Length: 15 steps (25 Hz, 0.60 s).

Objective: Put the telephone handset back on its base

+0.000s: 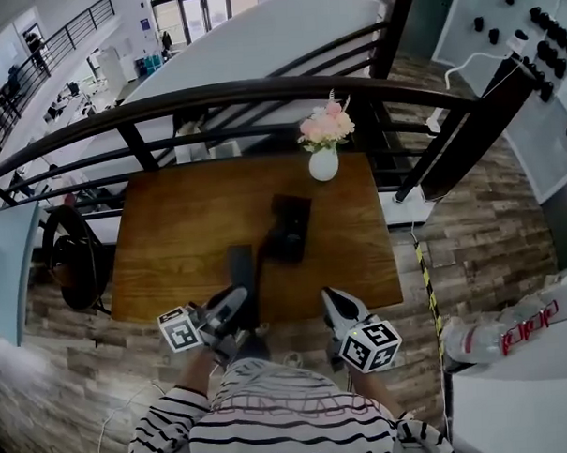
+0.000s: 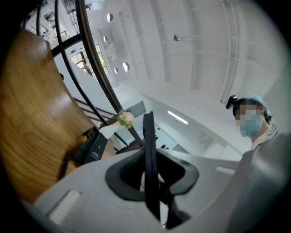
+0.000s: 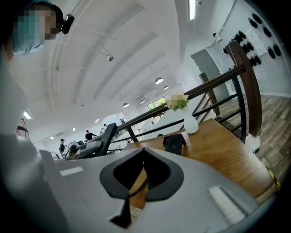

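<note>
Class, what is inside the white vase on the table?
Pink flowers rise from the vase. Its opaque wall hides their stems, and whether there is any water inside.

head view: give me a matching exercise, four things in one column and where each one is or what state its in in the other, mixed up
Things
1 handset
2 telephone base
3 vase
4 right tongs

Places or states
A far edge of the table, holding pink flowers
B middle of the table
C gripped in the left tongs
D shut, by the table's near edge

Pairs: 1-C, 2-B, 3-A, 4-D
</note>
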Each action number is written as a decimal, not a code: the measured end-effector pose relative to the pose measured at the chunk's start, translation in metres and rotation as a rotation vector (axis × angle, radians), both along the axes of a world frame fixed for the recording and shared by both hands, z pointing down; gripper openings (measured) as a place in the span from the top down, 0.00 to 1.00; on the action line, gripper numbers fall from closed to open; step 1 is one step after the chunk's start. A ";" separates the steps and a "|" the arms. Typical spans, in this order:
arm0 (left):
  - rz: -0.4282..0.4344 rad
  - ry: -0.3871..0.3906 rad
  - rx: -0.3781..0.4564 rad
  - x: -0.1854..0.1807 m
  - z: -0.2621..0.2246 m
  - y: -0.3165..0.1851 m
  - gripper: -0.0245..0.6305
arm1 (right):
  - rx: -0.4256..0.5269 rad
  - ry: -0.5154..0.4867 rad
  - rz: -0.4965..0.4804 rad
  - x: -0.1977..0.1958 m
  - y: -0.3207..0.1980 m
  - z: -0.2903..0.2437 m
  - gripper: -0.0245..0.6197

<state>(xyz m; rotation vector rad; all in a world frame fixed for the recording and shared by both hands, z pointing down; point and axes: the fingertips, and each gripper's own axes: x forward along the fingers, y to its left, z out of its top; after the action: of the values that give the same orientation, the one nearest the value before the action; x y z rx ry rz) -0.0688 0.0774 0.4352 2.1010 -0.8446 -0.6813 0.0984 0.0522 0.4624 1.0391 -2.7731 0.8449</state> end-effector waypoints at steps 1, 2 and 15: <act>0.010 0.001 -0.004 -0.001 0.001 -0.008 0.86 | -0.001 0.002 0.010 -0.001 -0.005 0.000 0.96; 0.022 0.001 -0.009 -0.003 0.002 -0.017 0.86 | -0.004 0.003 0.022 -0.002 -0.011 0.000 0.96; 0.195 -0.009 -0.045 -0.015 0.019 -0.114 0.86 | -0.040 0.013 0.152 -0.026 -0.068 0.003 0.96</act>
<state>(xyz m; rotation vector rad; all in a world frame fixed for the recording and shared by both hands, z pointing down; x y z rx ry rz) -0.0841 -0.0369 0.4540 2.1133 -0.6431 -0.5455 0.0722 -0.0156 0.4652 1.2569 -2.6823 0.9031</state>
